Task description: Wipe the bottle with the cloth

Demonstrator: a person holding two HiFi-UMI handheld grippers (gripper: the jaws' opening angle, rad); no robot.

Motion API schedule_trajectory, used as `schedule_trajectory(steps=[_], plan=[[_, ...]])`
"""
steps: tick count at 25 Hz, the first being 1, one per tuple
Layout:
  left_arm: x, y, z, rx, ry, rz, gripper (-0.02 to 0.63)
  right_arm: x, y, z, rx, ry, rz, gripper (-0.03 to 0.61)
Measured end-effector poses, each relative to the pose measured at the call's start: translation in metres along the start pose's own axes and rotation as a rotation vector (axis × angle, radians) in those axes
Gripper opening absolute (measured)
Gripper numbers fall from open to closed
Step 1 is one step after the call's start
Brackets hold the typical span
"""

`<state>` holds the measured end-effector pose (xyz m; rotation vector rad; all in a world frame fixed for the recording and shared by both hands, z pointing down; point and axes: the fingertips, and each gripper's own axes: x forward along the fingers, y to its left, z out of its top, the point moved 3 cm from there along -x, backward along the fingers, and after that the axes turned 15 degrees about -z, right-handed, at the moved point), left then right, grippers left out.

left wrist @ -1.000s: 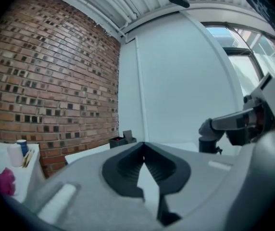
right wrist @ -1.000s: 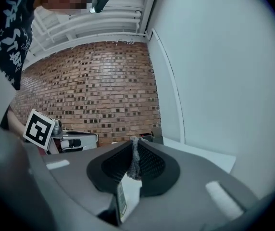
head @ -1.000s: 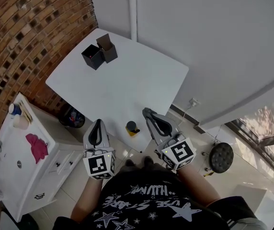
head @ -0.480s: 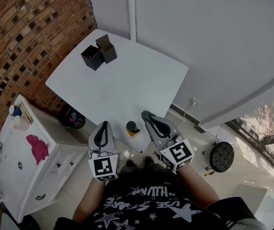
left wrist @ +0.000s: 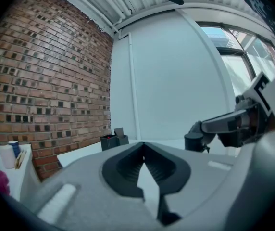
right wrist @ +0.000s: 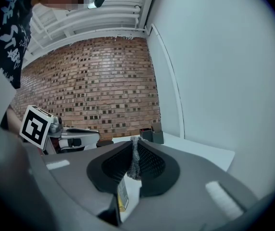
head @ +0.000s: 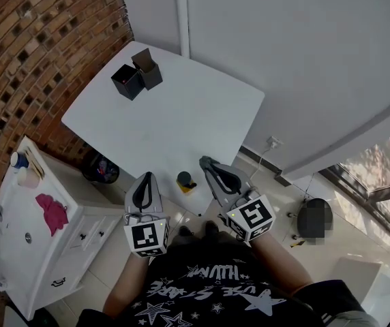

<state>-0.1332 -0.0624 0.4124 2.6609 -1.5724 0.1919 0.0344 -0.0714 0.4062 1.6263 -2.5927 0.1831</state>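
A small bottle (head: 185, 180) with a dark cap and a yellow label stands at the near corner of the white table (head: 181, 114), between my two grippers. My right gripper (head: 207, 163) is just right of it, shut on a strip of grey cloth (right wrist: 134, 159). A yellow printed tag (right wrist: 123, 196) shows in the gap under the jaws. My left gripper (head: 144, 186) hangs left of the bottle, off the table's edge, shut with nothing in it. From the left gripper view the dark bottle top (left wrist: 194, 141) shows beside the right gripper.
Two black open boxes (head: 137, 75) stand at the table's far left. A white cabinet (head: 18, 244) at the left carries a pink cloth (head: 52, 210) and a blue-capped container (head: 18, 159). A brick wall runs along the left; a dark stool (head: 316, 218) stands on the floor at the right.
The left gripper has shifted slightly to the right and turned a little. The right gripper and the bottle have kept still.
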Motion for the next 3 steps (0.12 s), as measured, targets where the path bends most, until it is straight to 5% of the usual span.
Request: schedule_trajectory(steps=[3], plan=[[0.0016,-0.0026,-0.0004,-0.006,-0.004,-0.007,0.003,0.0004,-0.0035,-0.0053,0.006,0.008,-0.01,0.034]])
